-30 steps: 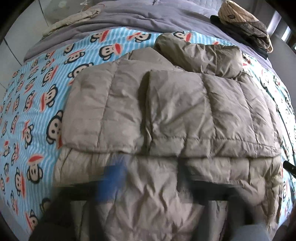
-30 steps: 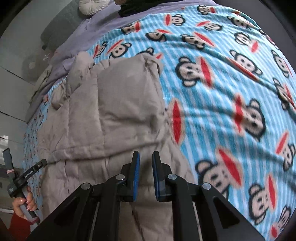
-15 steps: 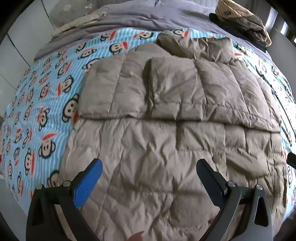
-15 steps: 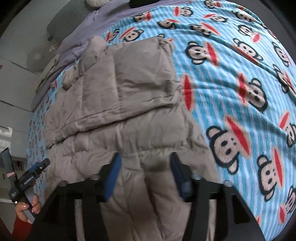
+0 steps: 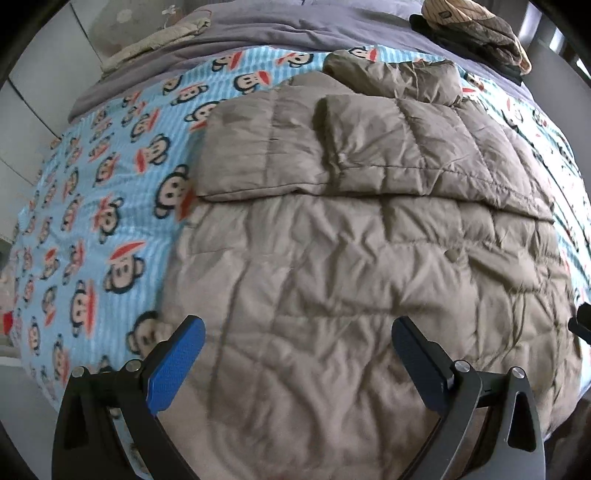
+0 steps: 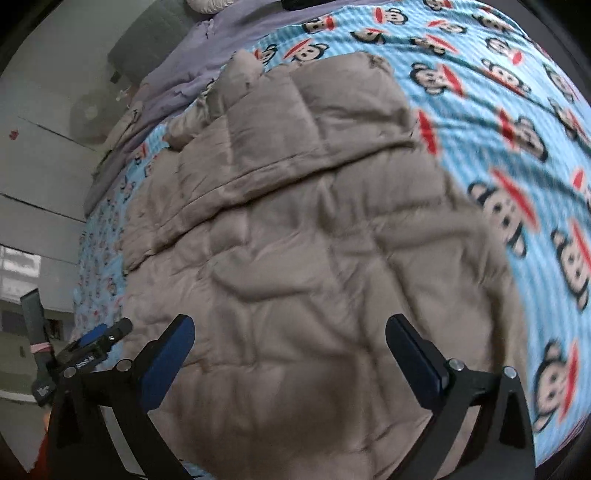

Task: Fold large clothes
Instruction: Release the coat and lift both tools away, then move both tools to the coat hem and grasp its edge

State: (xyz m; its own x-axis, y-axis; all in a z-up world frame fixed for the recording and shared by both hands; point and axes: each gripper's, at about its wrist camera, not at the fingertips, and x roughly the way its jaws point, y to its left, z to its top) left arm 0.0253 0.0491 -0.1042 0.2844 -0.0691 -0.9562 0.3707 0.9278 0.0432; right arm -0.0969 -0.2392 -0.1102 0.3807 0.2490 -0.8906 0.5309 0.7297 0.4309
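**Both grippers spread over jacket hem, next fold not started**

Left wrist: left gripper [image 5: 295, 354] spread wide, holding nothing, blue pads [image 5: 173, 365] apart. Jacket [image 5: 369, 258] lies flat on the monkey blanket [image 5: 92, 206], filling the view from 12 to 6 o'clock of the gripper. Sleeves [image 5: 332, 147] already folded across the upper half, at 12 o'clock; hood [image 5: 395, 75] beyond them, far 12–1 o'clock. Hem runs under and behind the fingers, around 6 o'clock. Likely step: pinch the hem and bring it up over the sleeves. To do it well: take the left hem corner, at about 7–8 o'clock, grab all the puffy layers, close fully, lift in step with the other hand so the fold edge stays straight. Clothes pile [image 5: 476, 33] at 1 o'clock, well apart.

Right wrist: right gripper [image 6: 291, 350] also spread, empty. Jacket sits at 12 o'clock and under the fingers; its right edge runs from 1 to 4 o'clock against the blanket. Right hem corner lies near 4–5 o'clock, partly blurred. Left gripper shows at 9 o'clock, beside the jacket's far edge.
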